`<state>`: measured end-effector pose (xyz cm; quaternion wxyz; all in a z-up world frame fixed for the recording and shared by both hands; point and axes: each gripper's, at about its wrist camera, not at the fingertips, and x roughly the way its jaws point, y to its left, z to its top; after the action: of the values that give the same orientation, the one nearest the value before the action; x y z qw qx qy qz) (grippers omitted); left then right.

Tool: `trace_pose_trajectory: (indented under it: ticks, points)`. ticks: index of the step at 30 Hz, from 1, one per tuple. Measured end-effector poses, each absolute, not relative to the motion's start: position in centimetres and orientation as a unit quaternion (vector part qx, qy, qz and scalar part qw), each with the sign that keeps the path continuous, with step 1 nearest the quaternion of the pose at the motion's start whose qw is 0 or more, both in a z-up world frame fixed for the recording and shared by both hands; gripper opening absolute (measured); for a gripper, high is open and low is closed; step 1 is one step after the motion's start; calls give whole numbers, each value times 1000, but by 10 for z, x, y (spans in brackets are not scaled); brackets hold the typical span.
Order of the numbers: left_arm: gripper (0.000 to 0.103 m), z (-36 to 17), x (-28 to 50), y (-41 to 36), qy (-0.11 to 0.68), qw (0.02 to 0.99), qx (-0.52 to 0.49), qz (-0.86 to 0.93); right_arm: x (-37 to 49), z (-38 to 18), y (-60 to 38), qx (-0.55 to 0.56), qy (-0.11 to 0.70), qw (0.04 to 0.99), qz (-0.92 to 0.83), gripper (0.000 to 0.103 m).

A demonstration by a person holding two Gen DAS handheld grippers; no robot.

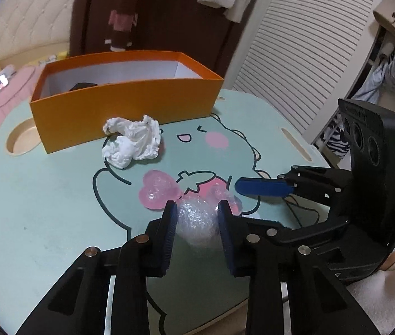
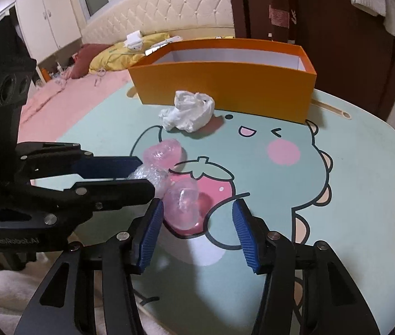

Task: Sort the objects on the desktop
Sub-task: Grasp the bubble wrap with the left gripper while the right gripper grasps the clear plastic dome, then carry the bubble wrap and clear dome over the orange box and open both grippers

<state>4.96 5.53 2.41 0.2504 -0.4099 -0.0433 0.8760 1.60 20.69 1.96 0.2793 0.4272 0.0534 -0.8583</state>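
While the left gripper (image 1: 197, 215) pinches the bubble-wrap wad (image 1: 196, 223) near the table's (image 1: 30, 195) front edge, its soft bulk could squirm free on the way to the far orange box (image 1: 122, 97).

From the right wrist, the right gripper (image 2: 197, 220) gapes wide around a clear pink piece (image 2: 182, 203); closing may jostle the left gripper's load, just beside it.

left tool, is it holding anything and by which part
The left tool is shut on the clear bubble wrap wad, pads pressing its two opposite sides. The right tool is open, a pink translucent piece between its pads but ungripped.
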Motion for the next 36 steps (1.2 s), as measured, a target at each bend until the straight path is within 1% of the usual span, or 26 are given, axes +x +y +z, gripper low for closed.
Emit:
trace_pose_trajectory:
  ticks: [2, 6, 7, 8, 9, 15, 24, 36]
  points:
    - [29, 24, 52, 54, -43, 250, -412, 875, 17, 19, 204, 420, 64, 278, -862, 53]
    - [34, 18, 54, 45, -52, 240, -423, 872, 20, 16, 191, 400, 108, 268, -870, 52]
    - [32, 15, 55, 44, -49, 229, -425, 874, 21, 16, 189, 395, 116, 268, -871, 51]
    - [31, 12, 55, 42, -46, 220, -426, 876, 21, 15, 188, 392, 120, 268, -872, 41]
    - [31, 12, 55, 41, -48, 221, -426, 876, 21, 16, 187, 390, 120, 270, -872, 40]
    - [29, 14, 58, 34, -57, 223, -417, 879, 21, 16, 194, 388, 105, 261, -877, 39]
    - [29, 39, 59, 16, -69, 210, -385, 896, 19, 30, 202, 386, 65, 271, -879, 39]
    - [30, 82, 18, 5, -56, 186, -340, 920, -9, 67, 198, 357, 40, 278, -891, 39]
